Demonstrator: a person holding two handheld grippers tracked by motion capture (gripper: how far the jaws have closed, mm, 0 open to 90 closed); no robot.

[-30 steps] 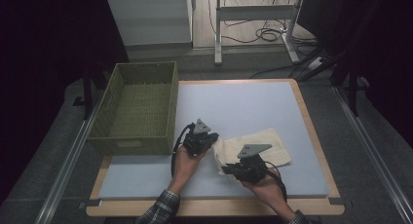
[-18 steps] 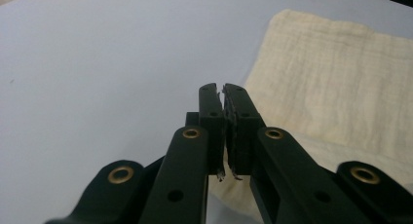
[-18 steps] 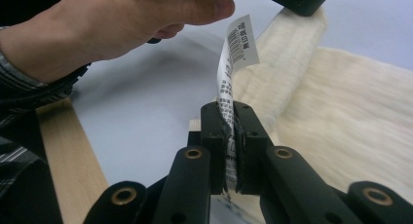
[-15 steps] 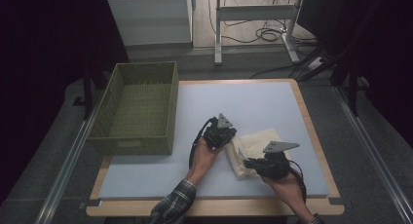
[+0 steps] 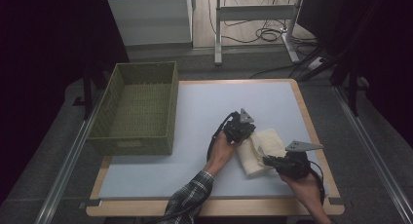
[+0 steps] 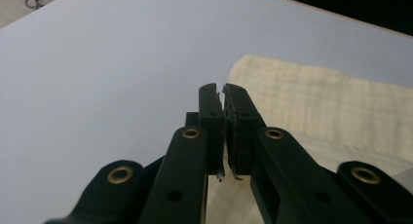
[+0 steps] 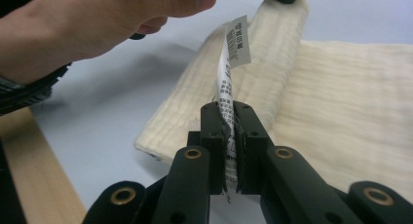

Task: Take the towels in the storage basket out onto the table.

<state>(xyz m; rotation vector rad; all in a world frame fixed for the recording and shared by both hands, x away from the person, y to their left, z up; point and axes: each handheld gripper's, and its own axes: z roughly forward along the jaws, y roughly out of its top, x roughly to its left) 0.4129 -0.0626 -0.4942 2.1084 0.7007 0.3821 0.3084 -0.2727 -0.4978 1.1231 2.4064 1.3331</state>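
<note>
A cream cloth (image 5: 260,148) lies folded on the counter (image 5: 195,136), right of the green basket (image 5: 139,109). The left gripper (image 6: 223,100) pinches its far edge with closed fingers; the right gripper (image 7: 228,118) clamps the cloth's label (image 7: 233,63).

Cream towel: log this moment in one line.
left tongs: shut | right tongs: shut on care tag | cream towel: folded on table

The left gripper (image 6: 223,95) has its jaws pressed together on a thin edge of cream cloth (image 6: 316,107). The cloth lies on the pale blue table (image 6: 107,63).
</note>
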